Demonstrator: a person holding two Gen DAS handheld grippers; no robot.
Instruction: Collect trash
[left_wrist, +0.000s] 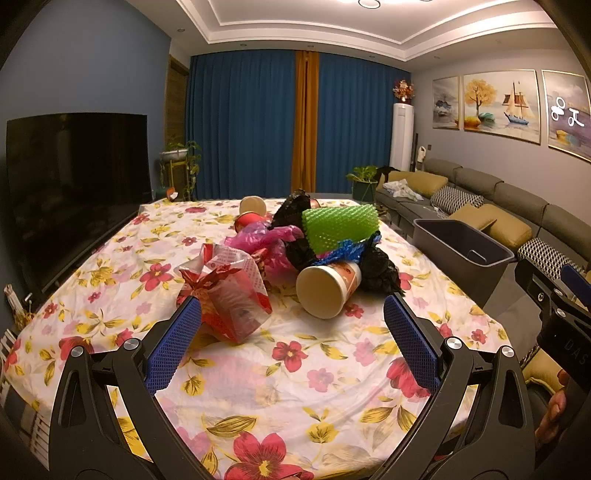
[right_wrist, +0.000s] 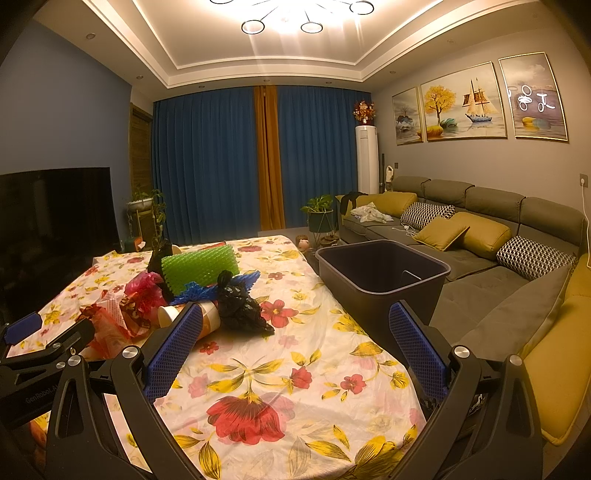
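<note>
A heap of trash lies mid-table on the floral cloth (left_wrist: 295, 369). It holds a tipped paper cup (left_wrist: 327, 290), a red and white plastic bag (left_wrist: 229, 291), a green bumpy foam sleeve (left_wrist: 340, 225), a black bag (left_wrist: 378, 267), pink plastic (left_wrist: 269, 240) and blue netting. My left gripper (left_wrist: 291, 317) is open just short of the cup and the red bag, holding nothing. My right gripper (right_wrist: 295, 325) is open over the table's right part, with the black bag (right_wrist: 240, 306), the cup (right_wrist: 192, 317) and the green sleeve (right_wrist: 201, 267) ahead to its left. A dark bin (right_wrist: 384, 277) stands off the table's right edge.
A sofa (right_wrist: 480, 236) with cushions runs along the right wall behind the bin (left_wrist: 461, 243). A television (left_wrist: 74, 192) stands to the left of the table. Blue curtains, plants and a white tower unit fill the far wall. A hand (left_wrist: 554, 406) shows at the lower right.
</note>
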